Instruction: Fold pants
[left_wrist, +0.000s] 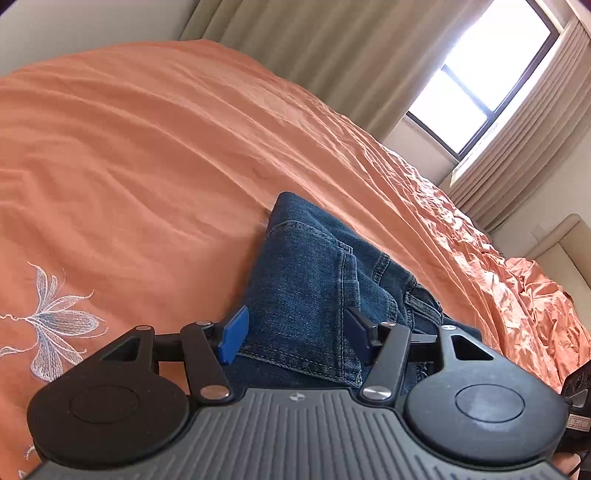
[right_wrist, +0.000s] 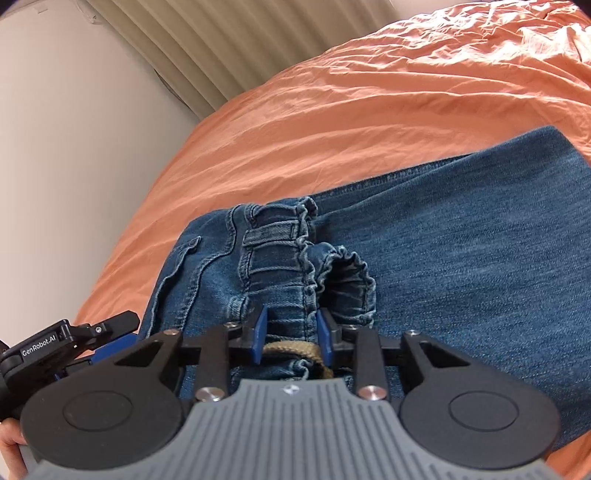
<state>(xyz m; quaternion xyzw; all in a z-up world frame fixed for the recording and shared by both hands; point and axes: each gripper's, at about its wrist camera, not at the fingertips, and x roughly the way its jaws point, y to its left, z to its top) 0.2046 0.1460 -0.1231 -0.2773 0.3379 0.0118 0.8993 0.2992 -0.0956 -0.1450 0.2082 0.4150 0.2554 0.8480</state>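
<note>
Blue denim pants (left_wrist: 314, 280) lie folded on an orange bedspread (left_wrist: 147, 166). My left gripper (left_wrist: 295, 332) is open, its blue pads either side of a hemmed edge of the denim, low over it. In the right wrist view the gathered elastic waistband (right_wrist: 295, 258) and a long leg panel (right_wrist: 480, 258) show. My right gripper (right_wrist: 291, 332) has its jaws partly closed around the waistband fabric, with a tan drawstring (right_wrist: 291, 349) between the pads. The left gripper's body (right_wrist: 62, 343) shows at the left edge of that view.
The orange bedspread (right_wrist: 369, 110) stretches wide around the pants, with an embroidered flower (left_wrist: 55, 321) at the left. Beige curtains (left_wrist: 295, 44) and a bright window (left_wrist: 491, 74) stand beyond the bed. A white wall (right_wrist: 74, 147) is close by.
</note>
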